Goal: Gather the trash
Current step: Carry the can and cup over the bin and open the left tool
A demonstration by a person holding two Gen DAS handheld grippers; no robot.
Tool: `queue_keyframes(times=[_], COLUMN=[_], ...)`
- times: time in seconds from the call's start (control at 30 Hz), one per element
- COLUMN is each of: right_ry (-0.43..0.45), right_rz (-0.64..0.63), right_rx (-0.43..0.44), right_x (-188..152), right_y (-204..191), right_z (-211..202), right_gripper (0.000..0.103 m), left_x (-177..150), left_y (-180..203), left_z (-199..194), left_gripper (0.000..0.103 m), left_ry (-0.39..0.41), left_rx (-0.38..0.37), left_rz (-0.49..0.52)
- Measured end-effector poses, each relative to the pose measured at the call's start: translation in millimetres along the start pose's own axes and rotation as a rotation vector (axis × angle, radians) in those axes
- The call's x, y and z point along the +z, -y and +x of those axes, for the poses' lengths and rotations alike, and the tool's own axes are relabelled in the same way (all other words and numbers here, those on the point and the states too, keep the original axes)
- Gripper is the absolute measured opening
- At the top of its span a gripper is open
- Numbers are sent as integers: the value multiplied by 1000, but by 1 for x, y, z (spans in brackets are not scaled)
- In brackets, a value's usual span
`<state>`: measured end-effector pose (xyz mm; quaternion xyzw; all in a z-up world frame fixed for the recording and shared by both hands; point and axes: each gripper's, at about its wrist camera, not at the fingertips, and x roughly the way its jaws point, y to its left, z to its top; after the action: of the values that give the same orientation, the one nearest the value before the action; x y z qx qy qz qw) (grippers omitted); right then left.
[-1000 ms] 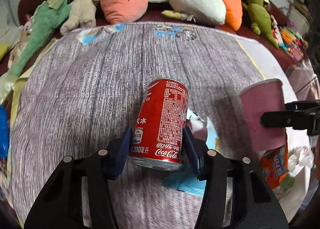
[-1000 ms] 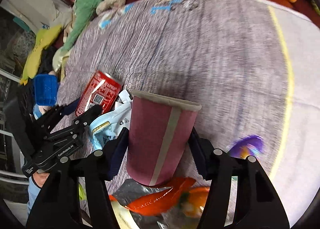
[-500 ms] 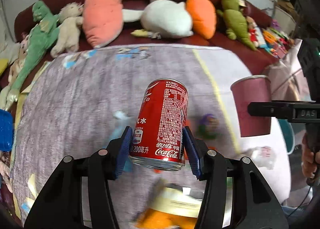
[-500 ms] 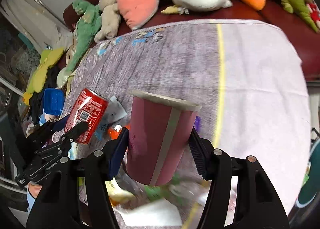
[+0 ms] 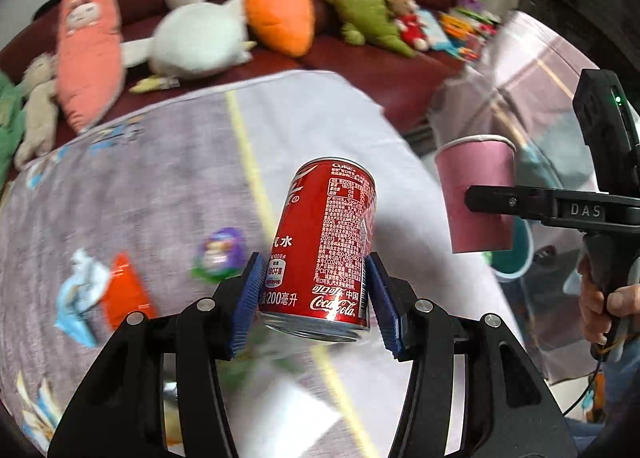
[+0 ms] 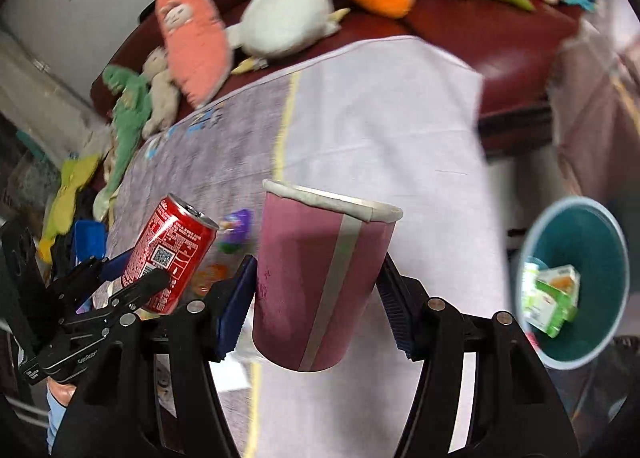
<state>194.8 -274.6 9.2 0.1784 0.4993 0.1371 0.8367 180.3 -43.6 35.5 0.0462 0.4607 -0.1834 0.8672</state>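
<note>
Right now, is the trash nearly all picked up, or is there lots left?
Partly done. The teal bin already holds a green and white carton. In hand: the left tongs grip a red Coca-Cola can, and the right tongs grip a pink paper cup, neither binned yet. Left on the cloth: a purple wrapper, an orange packet and a light blue wrapper.

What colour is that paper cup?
The paper cup is pink, with a pale grey stripe and whitish rim; the right wrist view shows it best.
</note>
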Motion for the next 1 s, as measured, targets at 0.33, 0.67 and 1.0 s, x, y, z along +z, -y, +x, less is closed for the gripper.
queue_keyframes(times=[0.33, 0.67, 1.0], right_ry=[108, 154, 148], right_rz=[186, 317, 338], right_rx=[-91, -170, -214], right_x=[-25, -44, -43], right_y=[134, 231, 261], right_z=[-62, -95, -93], right_gripper=[58, 59, 59], left_x=[19, 29, 25], left_y=[124, 224, 266], left_z=[54, 111, 161], left_gripper=[53, 53, 53], left_ry=[-67, -152, -231], left_rx=[-140, -202, -225], left_rz=[120, 221, 255])
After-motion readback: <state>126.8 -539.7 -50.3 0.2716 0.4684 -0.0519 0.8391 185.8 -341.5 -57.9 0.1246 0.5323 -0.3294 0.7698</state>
